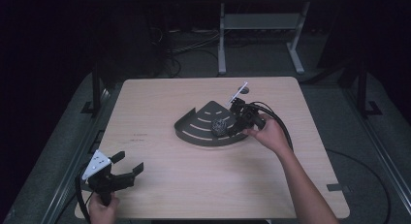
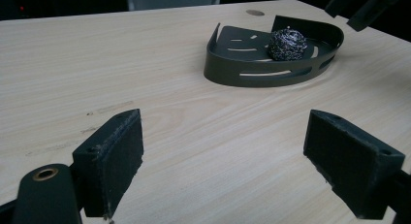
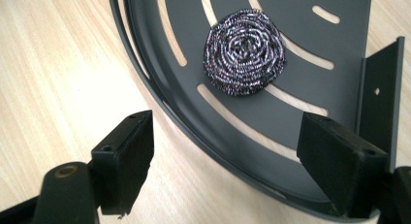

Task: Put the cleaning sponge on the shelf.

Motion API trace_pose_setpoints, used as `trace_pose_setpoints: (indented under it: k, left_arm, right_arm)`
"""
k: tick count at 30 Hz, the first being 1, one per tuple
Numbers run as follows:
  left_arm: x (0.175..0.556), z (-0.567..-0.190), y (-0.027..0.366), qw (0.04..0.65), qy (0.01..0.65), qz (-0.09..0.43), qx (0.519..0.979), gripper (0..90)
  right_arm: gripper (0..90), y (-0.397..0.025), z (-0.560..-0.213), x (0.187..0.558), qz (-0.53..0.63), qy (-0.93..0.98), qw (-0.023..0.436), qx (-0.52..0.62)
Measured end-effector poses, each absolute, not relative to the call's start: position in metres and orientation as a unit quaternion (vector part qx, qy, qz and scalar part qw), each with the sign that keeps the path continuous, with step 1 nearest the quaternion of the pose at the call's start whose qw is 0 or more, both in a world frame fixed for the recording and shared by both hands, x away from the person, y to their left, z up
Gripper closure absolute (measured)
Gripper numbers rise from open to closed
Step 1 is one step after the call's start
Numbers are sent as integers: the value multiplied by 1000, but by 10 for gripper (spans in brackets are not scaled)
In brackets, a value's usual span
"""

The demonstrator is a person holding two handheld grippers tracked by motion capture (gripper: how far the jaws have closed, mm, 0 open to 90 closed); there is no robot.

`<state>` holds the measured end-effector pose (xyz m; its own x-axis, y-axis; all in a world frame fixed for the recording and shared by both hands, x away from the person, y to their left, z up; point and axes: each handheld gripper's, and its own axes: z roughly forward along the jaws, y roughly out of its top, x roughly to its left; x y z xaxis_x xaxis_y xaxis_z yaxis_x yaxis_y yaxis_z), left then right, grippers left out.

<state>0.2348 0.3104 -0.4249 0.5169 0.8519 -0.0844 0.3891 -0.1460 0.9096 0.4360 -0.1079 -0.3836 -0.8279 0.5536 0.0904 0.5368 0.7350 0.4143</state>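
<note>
The right gripper (image 1: 231, 123) hangs over the right end of the dark slotted tray (image 1: 194, 132), and its jaws stand wide apart with nothing between them. In the right gripper view one jaw is above the bare wood outside the curved rim of the tray (image 3: 145, 83) and the other jaw is above the tray floor near the straight upright wall. The steel wool ball (image 3: 244, 52) lies on the tray floor, just beyond the jaws and not touching them; in the high view the ball (image 1: 219, 126) is at the right part of the tray, close to the right gripper. The left gripper (image 1: 127, 165) is well apart from the tray, near the front left corner of the wooden table (image 1: 160, 185), and its jaws are also wide open and hold nothing. From the left gripper view the tray (image 2: 252, 69) stands far ahead with the ball (image 2: 287, 44) inside it.
</note>
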Motion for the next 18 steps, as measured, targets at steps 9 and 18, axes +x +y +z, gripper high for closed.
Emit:
trace_pose_setpoints:
  k: [9,18]
  left_arm:
    - [235,-425,310,491,429,235,720,137]
    - [235,-425,308,489,428,235,722,137]
  right_arm:
    - [205,-123,-378,427,222,929,27,296]
    - [202,-135,-384,423,220,927,22,304]
